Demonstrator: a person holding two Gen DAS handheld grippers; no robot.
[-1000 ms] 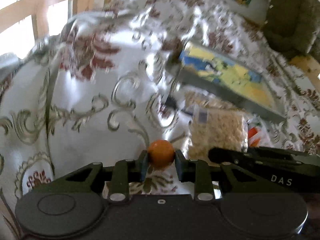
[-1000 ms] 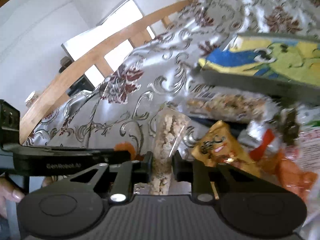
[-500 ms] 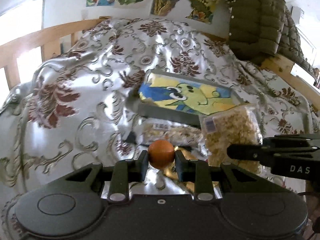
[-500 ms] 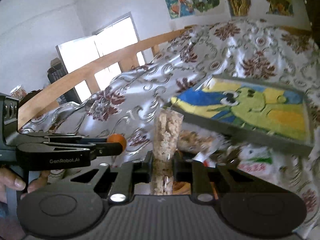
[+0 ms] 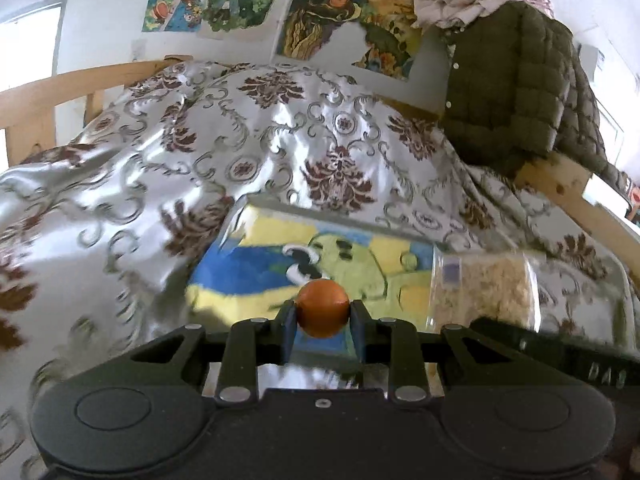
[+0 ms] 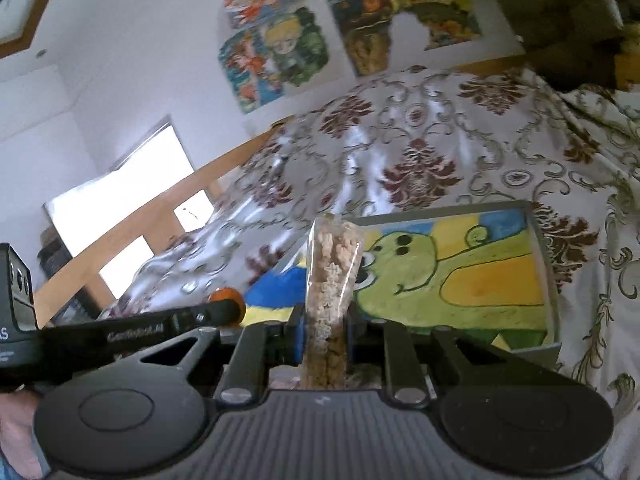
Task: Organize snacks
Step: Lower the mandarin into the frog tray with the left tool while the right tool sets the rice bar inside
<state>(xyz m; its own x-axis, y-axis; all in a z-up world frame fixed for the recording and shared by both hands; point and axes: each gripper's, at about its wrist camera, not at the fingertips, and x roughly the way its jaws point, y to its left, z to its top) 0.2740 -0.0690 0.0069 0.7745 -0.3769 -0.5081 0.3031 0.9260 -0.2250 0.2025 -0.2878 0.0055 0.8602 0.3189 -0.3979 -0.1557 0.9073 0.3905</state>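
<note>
At the lower centre of the left view, the left gripper (image 5: 322, 314) clamps a small round orange ball (image 5: 322, 308). At the centre of the right view, the right gripper (image 6: 322, 334) pinches a clear bag of pale crunchy snack pieces (image 6: 330, 280), upright, above a cartoon-painted tray (image 6: 460, 280) on a floral bedspread (image 6: 420, 152).
</note>
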